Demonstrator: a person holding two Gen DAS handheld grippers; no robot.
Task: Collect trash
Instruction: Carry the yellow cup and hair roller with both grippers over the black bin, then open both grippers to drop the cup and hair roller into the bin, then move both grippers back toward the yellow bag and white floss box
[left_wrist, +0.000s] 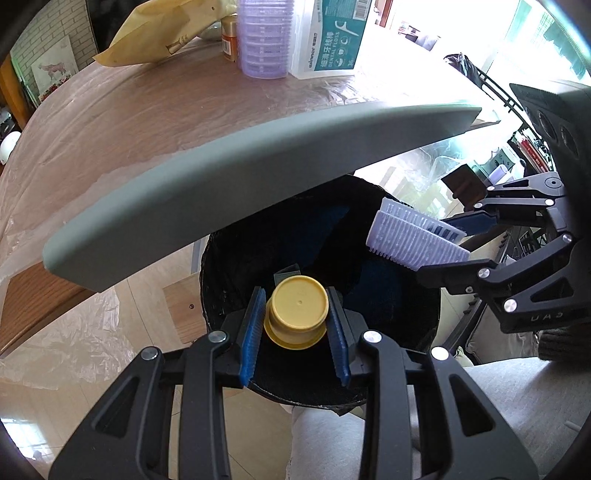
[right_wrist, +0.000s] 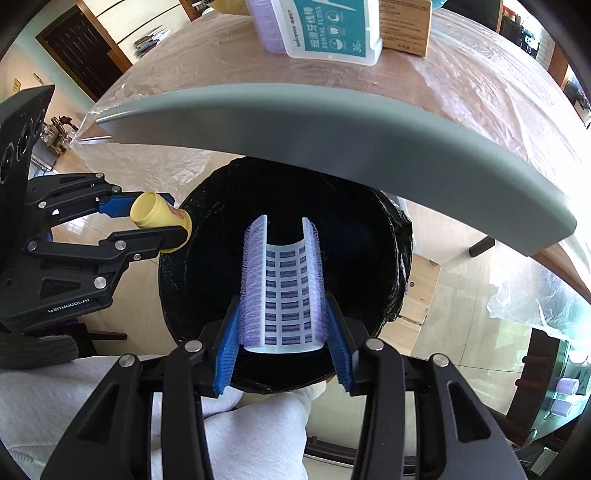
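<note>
My left gripper is shut on a small yellow cup, held bottom toward the camera over the open black bin. In the right wrist view the left gripper holds the yellow cup at the left rim of the bin. My right gripper is shut on a broken purple hair-roller piece over the middle of the bin. In the left wrist view the right gripper holds that roller piece above the bin's right side.
The grey table edge overhangs the bin's far side. On the plastic-covered tabletop stand a purple roller, a dental floss box, a small bottle and a yellow envelope. The person's grey-trousered legs are below the bin.
</note>
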